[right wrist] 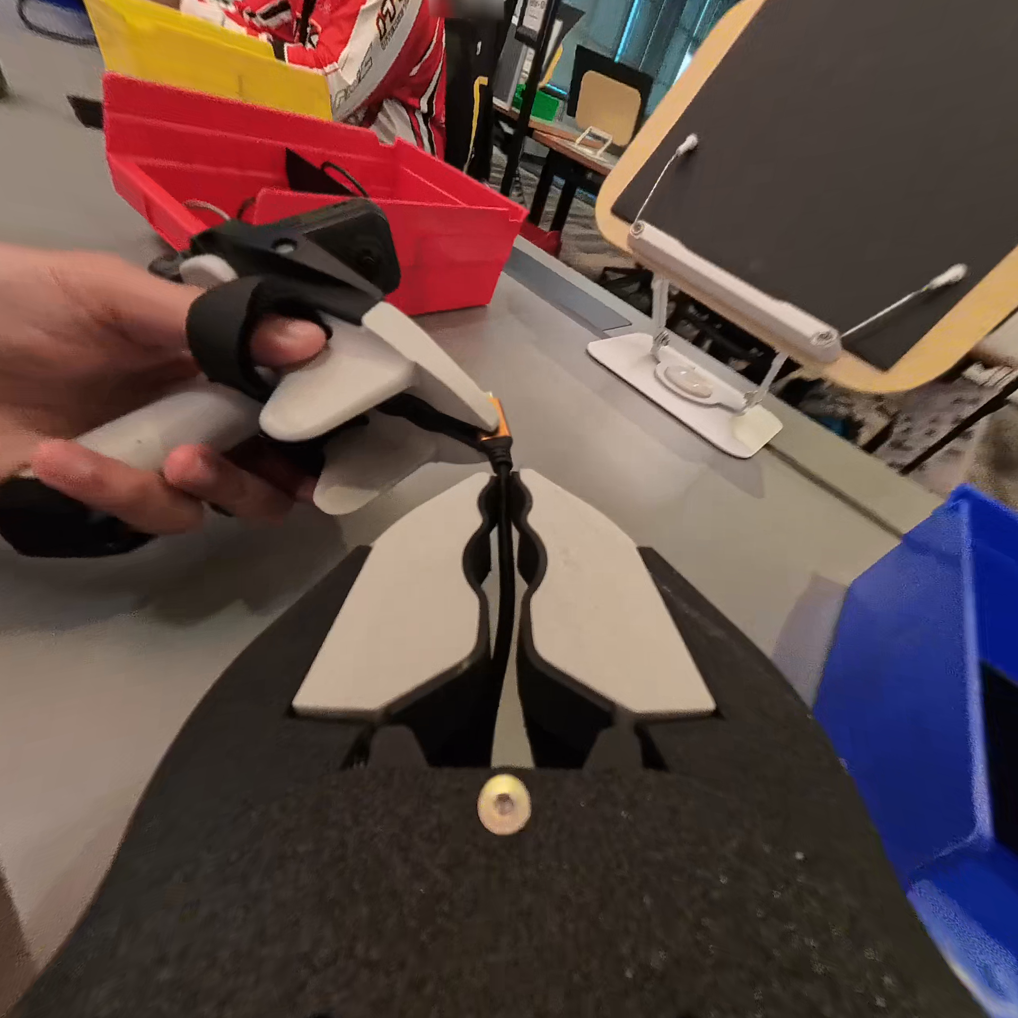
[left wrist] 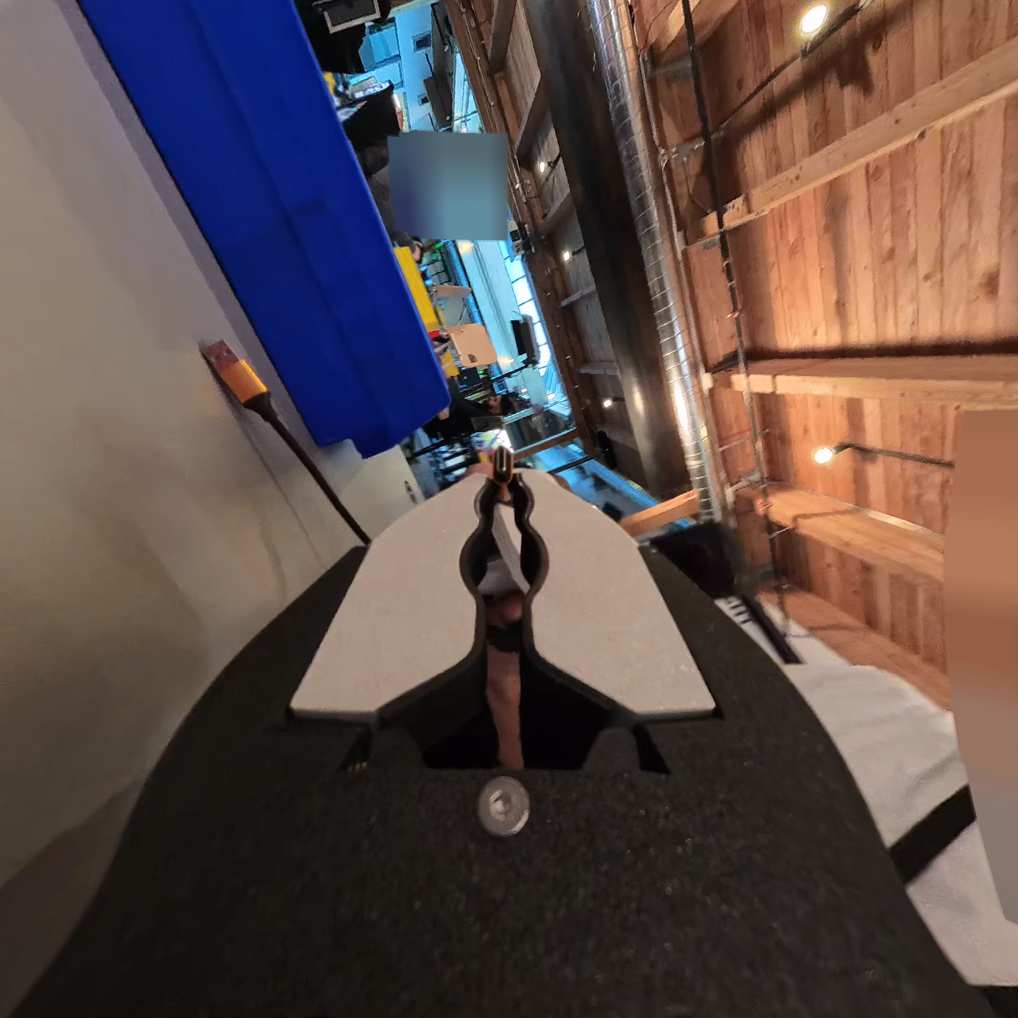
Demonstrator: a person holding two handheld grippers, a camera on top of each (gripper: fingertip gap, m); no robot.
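A black cable point(right wrist: 504, 551) with orange-collared plugs is stretching between two hand-held grippers above a smooth grey bench point(right wrist: 633, 496). The left gripper point(left wrist: 502, 479) is pinching one small metal plug point(left wrist: 502, 465) in nearly closed jaws; only the plug's tip is showing. The right gripper point(right wrist: 504, 475) is closing its jaws on the cord just behind that plug, and the cord is running back between its pale, wavy-edged fingers point(right wrist: 606, 606). The cable's far orange plug point(left wrist: 238, 370) is lying on the bench beside a blue plastic bin point(left wrist: 286, 220). A red bin point(right wrist: 308, 182) is sitting behind, its contents hard to make out. The left-wrist view is tilting sideways.
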